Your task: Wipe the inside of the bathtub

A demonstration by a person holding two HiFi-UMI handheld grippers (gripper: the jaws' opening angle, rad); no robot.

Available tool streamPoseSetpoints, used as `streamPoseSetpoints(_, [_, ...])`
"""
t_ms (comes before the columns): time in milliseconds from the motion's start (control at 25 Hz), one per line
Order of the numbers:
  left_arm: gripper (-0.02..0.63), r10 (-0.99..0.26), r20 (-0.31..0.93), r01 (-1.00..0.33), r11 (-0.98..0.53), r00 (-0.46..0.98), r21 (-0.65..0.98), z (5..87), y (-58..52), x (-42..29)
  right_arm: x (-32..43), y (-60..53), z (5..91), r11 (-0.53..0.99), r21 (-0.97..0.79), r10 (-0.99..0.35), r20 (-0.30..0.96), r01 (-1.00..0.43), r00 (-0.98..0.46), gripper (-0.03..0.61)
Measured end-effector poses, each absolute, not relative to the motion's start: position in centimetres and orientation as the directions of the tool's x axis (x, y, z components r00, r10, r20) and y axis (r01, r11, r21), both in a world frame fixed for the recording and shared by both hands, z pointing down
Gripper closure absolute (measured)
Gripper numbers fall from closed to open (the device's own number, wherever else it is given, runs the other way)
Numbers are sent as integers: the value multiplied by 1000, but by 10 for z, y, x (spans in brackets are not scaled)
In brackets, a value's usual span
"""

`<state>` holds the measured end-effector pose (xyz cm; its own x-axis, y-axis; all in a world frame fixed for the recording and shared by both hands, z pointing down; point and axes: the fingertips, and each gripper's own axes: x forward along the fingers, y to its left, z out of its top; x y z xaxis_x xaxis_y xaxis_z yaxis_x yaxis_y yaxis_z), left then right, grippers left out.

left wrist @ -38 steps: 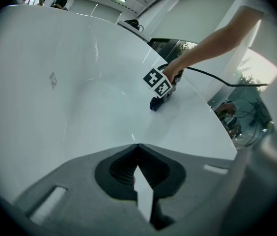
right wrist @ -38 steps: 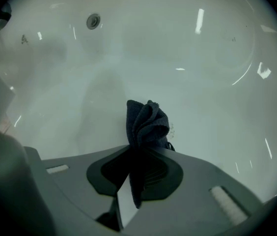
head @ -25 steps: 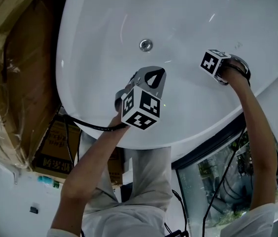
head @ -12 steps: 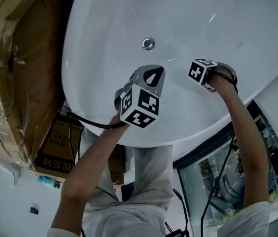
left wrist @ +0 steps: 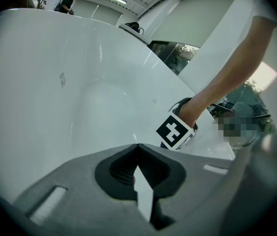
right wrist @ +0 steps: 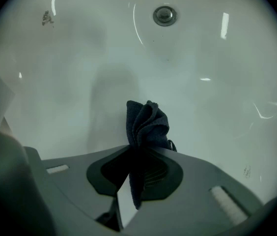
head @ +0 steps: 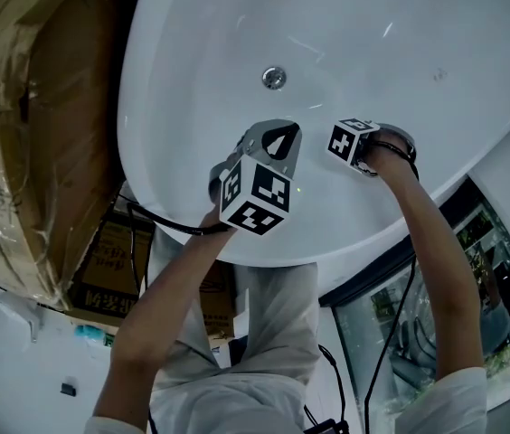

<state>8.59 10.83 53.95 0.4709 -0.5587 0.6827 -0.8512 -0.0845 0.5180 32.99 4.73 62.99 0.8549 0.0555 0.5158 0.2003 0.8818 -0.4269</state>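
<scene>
Much tub (right wrist: 217, 58) open; R tongs' (right wrist: 137, 151) cloth (right wrist: 147, 122) prob. touching.

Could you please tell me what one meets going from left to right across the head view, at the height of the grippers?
Cardboard box, bathtub rim, left gripper, right gripper.

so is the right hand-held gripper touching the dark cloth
Touching. The right gripper view shows the right hand-held gripper clamped on the dark cloth, pinched between its jaws and sticking out ahead.
</scene>
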Motion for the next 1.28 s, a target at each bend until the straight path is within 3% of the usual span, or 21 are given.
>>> streamPoseSetpoints(360, [615,-550,684,-859,-134,479,494,530,115,86,331,81,635,889,-432,118,535,151,836,528])
streamPoseSetpoints(600, [615,-522,696,-863,-187,492,470,521,118,95,324,115,637,901,-432,323,588,-50,741,528])
streamPoseSetpoints(920, [615,-486,719,-868,-255,496,427,491,117,102,277,178,609,691,-532,719,579,-490,385,528])
streamPoseSetpoints(1080, [615,-472,730,-868,-310,495,388,466,113,97,232,193,585,586,-594,784,587,-551,202,528])
streamPoseSetpoints(1280, [615,-464,743,-871,-341,483,354,420,110,93,210,197,535,518,-646,808,585,-560,72,528])
